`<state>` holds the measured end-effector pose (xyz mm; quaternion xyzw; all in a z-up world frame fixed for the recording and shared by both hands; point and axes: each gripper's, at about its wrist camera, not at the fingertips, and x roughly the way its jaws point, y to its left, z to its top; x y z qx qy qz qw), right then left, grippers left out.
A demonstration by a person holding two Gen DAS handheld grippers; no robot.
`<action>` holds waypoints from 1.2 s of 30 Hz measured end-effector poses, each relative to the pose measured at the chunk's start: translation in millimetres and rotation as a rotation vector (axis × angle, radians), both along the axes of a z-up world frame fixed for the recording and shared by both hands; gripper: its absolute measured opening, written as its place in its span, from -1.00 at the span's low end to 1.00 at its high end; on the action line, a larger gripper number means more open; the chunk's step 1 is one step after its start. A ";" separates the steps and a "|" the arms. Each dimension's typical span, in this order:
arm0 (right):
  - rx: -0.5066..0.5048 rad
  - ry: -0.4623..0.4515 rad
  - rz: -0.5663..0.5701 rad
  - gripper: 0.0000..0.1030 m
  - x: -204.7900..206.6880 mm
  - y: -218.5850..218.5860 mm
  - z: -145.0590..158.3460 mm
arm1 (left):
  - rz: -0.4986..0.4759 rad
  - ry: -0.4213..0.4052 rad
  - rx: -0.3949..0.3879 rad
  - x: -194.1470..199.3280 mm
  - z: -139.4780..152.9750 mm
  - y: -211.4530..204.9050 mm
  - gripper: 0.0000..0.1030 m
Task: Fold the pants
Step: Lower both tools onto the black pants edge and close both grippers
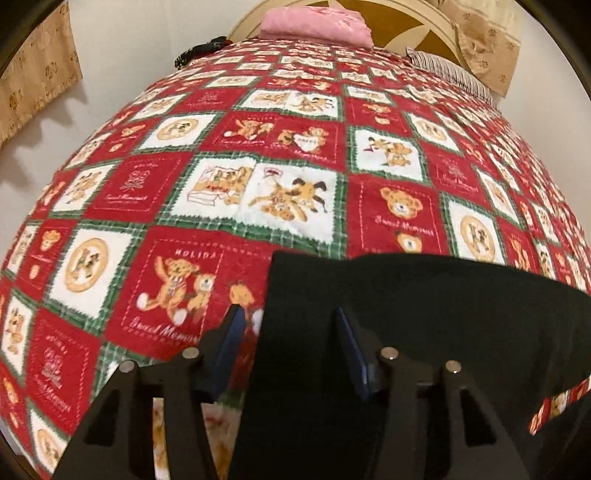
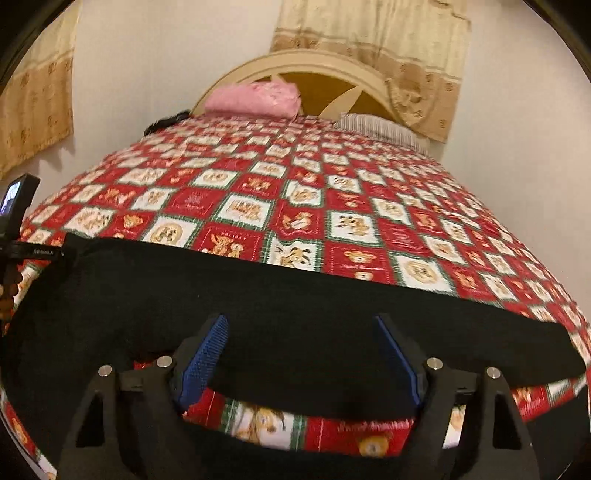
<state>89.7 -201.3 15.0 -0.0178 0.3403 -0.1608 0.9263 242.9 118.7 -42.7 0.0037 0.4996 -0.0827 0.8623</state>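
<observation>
Black pants point(image 1: 406, 314) lie flat across the near edge of a bed covered by a red, white and green teddy-bear blanket point(image 1: 258, 166). In the left wrist view my left gripper point(image 1: 288, 321) is open, its blue-padded fingers either side of the pants' left edge. In the right wrist view the pants point(image 2: 258, 295) stretch as a wide black band, and my right gripper point(image 2: 299, 325) is open just above the cloth. The left gripper's handle point(image 2: 18, 221) shows at the far left of that view.
A folded pink cloth point(image 1: 314, 22) lies at the head of the bed by the cream headboard point(image 2: 314, 66). A striped pillow point(image 2: 384, 129) sits at the back right, a dark item point(image 1: 199, 51) at the back left. Beige curtains point(image 2: 369, 37) hang on the wall.
</observation>
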 end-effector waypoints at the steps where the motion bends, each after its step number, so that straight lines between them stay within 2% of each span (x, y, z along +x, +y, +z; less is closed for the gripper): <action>1: -0.004 0.009 0.005 0.58 7.5 -4.0 -1.2 | 0.000 0.001 -0.005 1.9 0.6 0.1 0.13; 3: -0.016 0.027 0.027 0.58 23.4 -9.6 -1.9 | 0.011 0.001 0.004 8.6 0.4 2.2 0.49; 8: 0.007 0.118 0.121 0.58 81.0 -28.3 -14.9 | -0.004 0.009 -0.028 20.2 -2.3 4.3 0.51; 12: 0.070 0.209 0.180 0.58 116.5 -42.1 -34.1 | -0.029 -0.006 -0.024 26.5 -3.8 0.6 0.51; 13: 0.077 0.234 0.201 0.58 122.4 -43.6 -38.9 | -0.036 -0.011 -0.027 27.2 -4.0 0.4 0.49; 15: 0.071 0.285 0.234 0.52 129.5 -43.3 -47.8 | -0.055 -0.015 -0.047 28.0 -3.8 0.5 0.25; 16: 0.072 0.327 0.259 0.38 132.0 -42.8 -55.2 | -0.066 -0.015 -0.062 27.6 -3.1 0.4 0.18; 17: 0.085 0.354 0.276 0.11 131.9 -43.1 -60.2 | -0.079 -0.018 -0.075 27.1 -2.3 0.1 0.05; 18: 0.105 0.340 0.291 -0.08 129.3 -43.7 -59.6 | -0.089 -0.024 -0.089 26.9 -1.8 -0.4 -0.08; 19: 0.104 0.337 0.300 -0.19 128.1 -43.4 -58.5 | -0.092 -0.026 -0.088 28.2 -1.8 -1.3 -0.08; 21: 0.057 0.348 0.289 -0.82 128.2 -42.4 -56.3 | -0.097 -0.027 -0.081 30.7 -2.2 -4.9 -0.19; 22: 0.063 0.350 0.285 -0.83 127.2 -42.9 -54.8 | -0.099 -0.023 -0.089 31.6 -1.3 -6.0 -0.26; 24: 0.083 0.328 0.279 -0.88 121.4 -43.0 -47.9 | -0.097 -0.016 -0.116 31.0 2.7 -6.9 -0.53; 26: 0.059 0.284 0.283 -0.89 111.2 -37.7 -34.8 | -0.098 -0.038 -0.123 27.0 10.6 -7.5 -0.62; 29: 0.037 0.206 0.287 -0.89 92.2 -29.7 -10.6 | -0.100 -0.090 -0.134 16.6 30.5 -5.3 -0.63; 33: 0.037 0.069 0.291 -0.89 47.1 -17.8 29.8 | -0.111 -0.207 -0.169 -12.2 68.8 6.3 -0.63; 36: 0.051 -0.009 0.304 -0.89 12.4 -8.8 48.2 | -0.124 -0.277 -0.216 -38.2 90.7 19.5 -0.63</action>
